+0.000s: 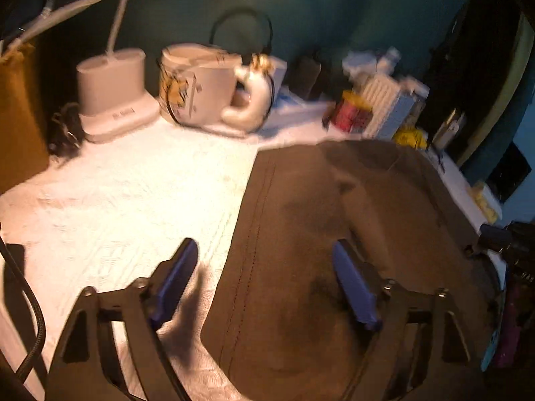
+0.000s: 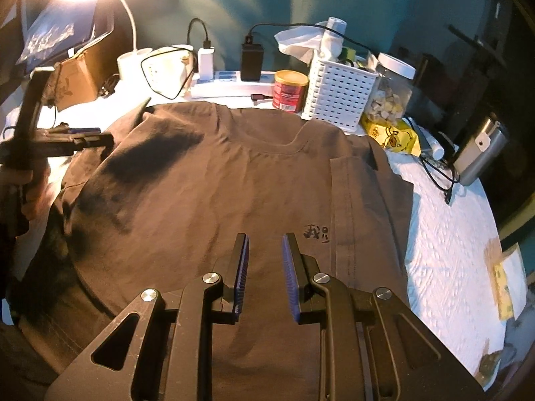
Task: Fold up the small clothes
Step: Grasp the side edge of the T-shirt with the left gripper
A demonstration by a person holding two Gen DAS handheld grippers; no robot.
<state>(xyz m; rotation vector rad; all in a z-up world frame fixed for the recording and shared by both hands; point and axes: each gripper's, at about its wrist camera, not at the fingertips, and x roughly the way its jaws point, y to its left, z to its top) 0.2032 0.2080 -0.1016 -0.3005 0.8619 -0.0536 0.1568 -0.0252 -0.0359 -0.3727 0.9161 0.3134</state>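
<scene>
A brown T-shirt (image 2: pixel 234 183) lies flat on a table under a white textured cloth (image 2: pixel 444 234), its collar towards the far clutter. Its right side is folded inward, and a stitched hem runs beside a small dark print (image 2: pixel 317 234). My right gripper (image 2: pixel 265 238) hovers over the shirt's middle, open by a narrow gap with nothing between its blue pads. My left gripper (image 1: pixel 264 244) stands wide open over the shirt's (image 1: pixel 334 234) left stitched edge, one finger above the white cloth (image 1: pixel 117 200), the other above the fabric. A hand holds the left gripper (image 2: pixel 97 137) at the shirt's left shoulder in the right wrist view.
Along the far edge stand a white lamp base (image 1: pixel 110 90), a printed mug (image 1: pixel 197 87), a power strip with chargers (image 2: pixel 227 80), a red can (image 2: pixel 290 90), a white basket (image 2: pixel 337 97) and a jar (image 2: pixel 391 90). A metal flask (image 2: pixel 481 150) and cables lie at the right.
</scene>
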